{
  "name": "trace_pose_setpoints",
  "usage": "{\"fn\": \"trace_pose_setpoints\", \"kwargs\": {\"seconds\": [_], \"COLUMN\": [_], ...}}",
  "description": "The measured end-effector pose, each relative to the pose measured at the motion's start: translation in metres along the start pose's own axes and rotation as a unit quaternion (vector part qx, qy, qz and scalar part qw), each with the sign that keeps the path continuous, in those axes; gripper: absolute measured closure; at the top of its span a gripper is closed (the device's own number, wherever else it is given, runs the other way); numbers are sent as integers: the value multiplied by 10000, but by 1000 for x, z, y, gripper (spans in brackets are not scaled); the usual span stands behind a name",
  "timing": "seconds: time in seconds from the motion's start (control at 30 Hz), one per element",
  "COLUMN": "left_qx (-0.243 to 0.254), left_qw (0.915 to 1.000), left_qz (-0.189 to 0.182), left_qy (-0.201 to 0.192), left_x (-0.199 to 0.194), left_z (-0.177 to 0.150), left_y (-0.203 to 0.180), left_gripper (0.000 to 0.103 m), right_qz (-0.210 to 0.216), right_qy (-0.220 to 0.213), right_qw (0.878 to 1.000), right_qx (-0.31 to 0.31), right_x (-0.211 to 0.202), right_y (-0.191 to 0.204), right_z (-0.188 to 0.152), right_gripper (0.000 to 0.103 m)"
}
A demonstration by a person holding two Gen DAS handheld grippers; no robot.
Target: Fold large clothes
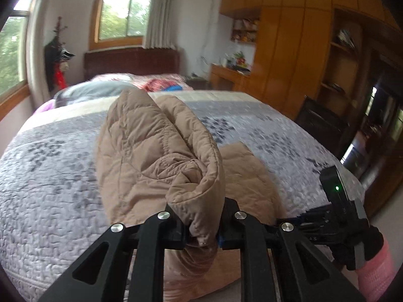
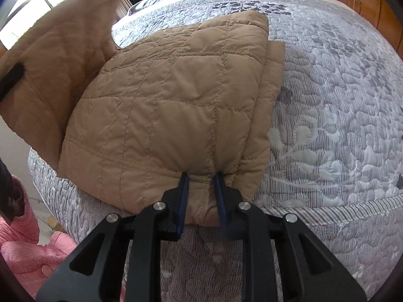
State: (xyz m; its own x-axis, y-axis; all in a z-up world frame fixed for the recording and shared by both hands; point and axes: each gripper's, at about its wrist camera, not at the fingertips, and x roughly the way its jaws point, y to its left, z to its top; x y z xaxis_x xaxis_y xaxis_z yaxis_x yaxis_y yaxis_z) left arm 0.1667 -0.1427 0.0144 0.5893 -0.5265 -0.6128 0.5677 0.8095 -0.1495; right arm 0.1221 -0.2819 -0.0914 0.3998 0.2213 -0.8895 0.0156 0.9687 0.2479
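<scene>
A tan quilted jacket lies partly folded near the front edge of a bed. My right gripper is shut on the jacket's near hem, which bunches between its blue pads. My left gripper is shut on another edge of the same jacket and holds it lifted above the bed, the cloth curling up in front of the camera. That raised flap stands at the left in the right wrist view. The other gripper's body shows at lower right in the left wrist view.
The bed carries a grey and white quilted cover; pillows and bedding lie at its head. Wooden wardrobes and a desk line the right wall, windows the far wall. A pink sleeve shows lower left.
</scene>
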Motion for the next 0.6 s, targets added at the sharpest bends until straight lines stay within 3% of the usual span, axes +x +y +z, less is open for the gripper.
{"fn": "trace_pose_setpoints", "kwargs": {"seconds": [0.27, 0.43, 0.6], "left_qx": [26, -52, -334], "left_qw": [9927, 9895, 9849], "left_qz": [-546, -780, -1204], "left_qy": [1078, 1212, 1195], "left_x": [83, 100, 91], "left_z": [-22, -45, -44], "left_y": [-6, 7, 21], "left_gripper": [84, 81, 74], "right_qz": [-26, -34, -41], "right_qy": [8, 48, 152], "right_qw": [10000, 10000, 9999], "right_qx": [5, 1, 31], "right_x": [-1, 1, 2], "right_y": [3, 4, 4], "right_z": [-2, 2, 8], "right_gripper": [82, 81, 77]}}
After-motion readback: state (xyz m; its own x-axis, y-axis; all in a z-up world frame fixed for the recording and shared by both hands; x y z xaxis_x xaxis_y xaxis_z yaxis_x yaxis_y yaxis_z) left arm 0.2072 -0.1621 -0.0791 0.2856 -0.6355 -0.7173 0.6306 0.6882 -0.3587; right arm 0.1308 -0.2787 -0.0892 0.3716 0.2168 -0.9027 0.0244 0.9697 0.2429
